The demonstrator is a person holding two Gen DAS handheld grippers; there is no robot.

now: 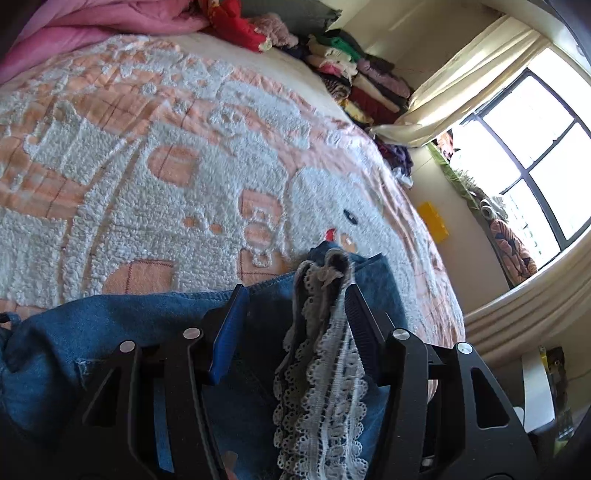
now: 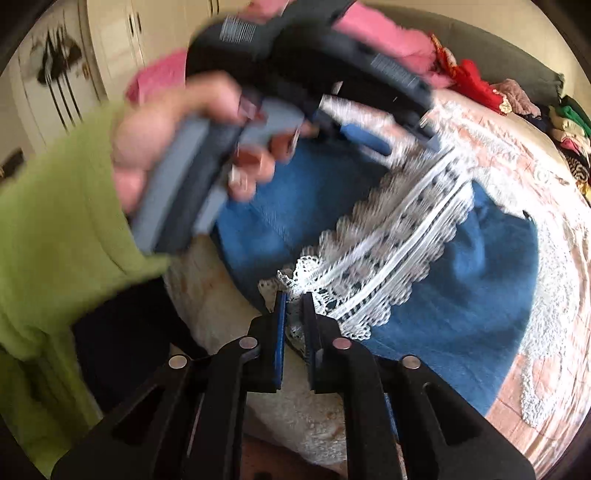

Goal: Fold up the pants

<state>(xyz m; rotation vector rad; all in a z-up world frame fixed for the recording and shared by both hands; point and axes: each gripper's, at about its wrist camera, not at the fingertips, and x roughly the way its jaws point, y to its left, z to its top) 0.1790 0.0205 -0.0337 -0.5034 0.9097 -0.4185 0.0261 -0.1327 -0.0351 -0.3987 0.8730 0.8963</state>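
Left wrist view: bed (image 1: 155, 155) with a peach-and-white tufted blanket (image 1: 207, 192). No boxes or baskets in either view; the bed is the only holder. On it: blue denim pants (image 1: 96, 332) at the near edge, a pink quilt (image 1: 85, 26) at the far end, a red item (image 1: 236, 22) beside the quilt, and stacks of folded clothes (image 1: 362, 81) along the far side by the curtain (image 1: 461, 81) and window (image 1: 532, 147).

Pants: denim with a white lace trim (image 1: 325, 369), lying on the blanket.

Left gripper (image 1: 295, 295): jaws about half open. Lace and a fold of denim bunch up between them. The lace touches the right-hand finger (image 1: 360, 317); the blue-padded finger (image 1: 231, 325) stands clear of it. No clamp visible.

Right wrist view: same pants (image 2: 480, 295) spread on the blanket (image 2: 546, 332), lace trim (image 2: 388, 251) running across them.

Right gripper (image 2: 293, 299): jaws nearly closed, pinching the near end of the lace at the pants' edge.

Person: a hand (image 2: 177, 140) in a green sleeve (image 2: 59, 229) grips the left gripper (image 2: 410, 147), blurred, above the far end of the lace.
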